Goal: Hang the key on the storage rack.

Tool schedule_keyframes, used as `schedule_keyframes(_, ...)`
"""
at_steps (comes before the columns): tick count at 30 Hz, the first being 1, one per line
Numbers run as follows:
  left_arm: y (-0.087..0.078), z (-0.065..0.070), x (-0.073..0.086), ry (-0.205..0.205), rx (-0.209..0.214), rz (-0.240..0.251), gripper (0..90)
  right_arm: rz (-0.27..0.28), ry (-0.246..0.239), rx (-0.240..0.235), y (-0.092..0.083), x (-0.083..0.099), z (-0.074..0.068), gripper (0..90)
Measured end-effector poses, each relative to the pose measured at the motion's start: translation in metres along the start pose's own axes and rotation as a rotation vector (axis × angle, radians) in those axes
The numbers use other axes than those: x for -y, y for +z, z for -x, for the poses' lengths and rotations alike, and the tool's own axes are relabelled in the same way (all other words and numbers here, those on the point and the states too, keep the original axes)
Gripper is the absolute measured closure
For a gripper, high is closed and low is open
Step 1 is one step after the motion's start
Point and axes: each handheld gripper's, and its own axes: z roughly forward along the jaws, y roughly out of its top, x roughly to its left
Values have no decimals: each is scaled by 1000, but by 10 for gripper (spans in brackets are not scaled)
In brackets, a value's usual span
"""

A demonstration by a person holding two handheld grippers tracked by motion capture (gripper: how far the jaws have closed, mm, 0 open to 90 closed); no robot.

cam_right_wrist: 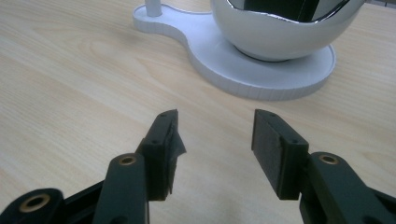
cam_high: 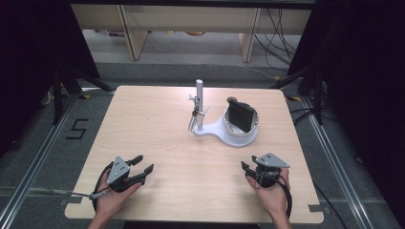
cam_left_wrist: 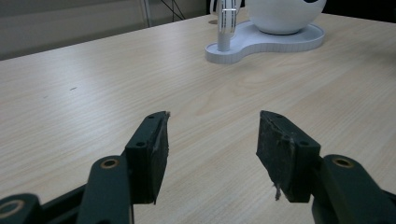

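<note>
Right gripper (cam_high: 249,168), near the tabletop's front right corner: jaws wide apart, nothing btwn them. It points at the white bowl (cam_high: 241,125) on its white stand (cam_high: 217,131), right of centre toward the back edge, w/ a dark flat slab (cam_high: 240,116) leaning inside. To grip well, I'd come in level, straddle the bowl's rim w/o knocking the upright post (cam_high: 199,102). Left gripper (cam_high: 143,168), front left corner, also gapes, holding nothing.

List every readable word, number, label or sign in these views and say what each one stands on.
"5": black tape strokes forming the digit on the grey floor left of the table.
No print can be made out on the white stand, the bowl, the dark slab in it, or the grippers.
</note>
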Motion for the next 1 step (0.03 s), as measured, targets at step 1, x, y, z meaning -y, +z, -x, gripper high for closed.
schedule_keyframes(1, 0, 0, 0, -1, 1, 3, 429, 7, 10, -19, 0, 2, -2, 522)
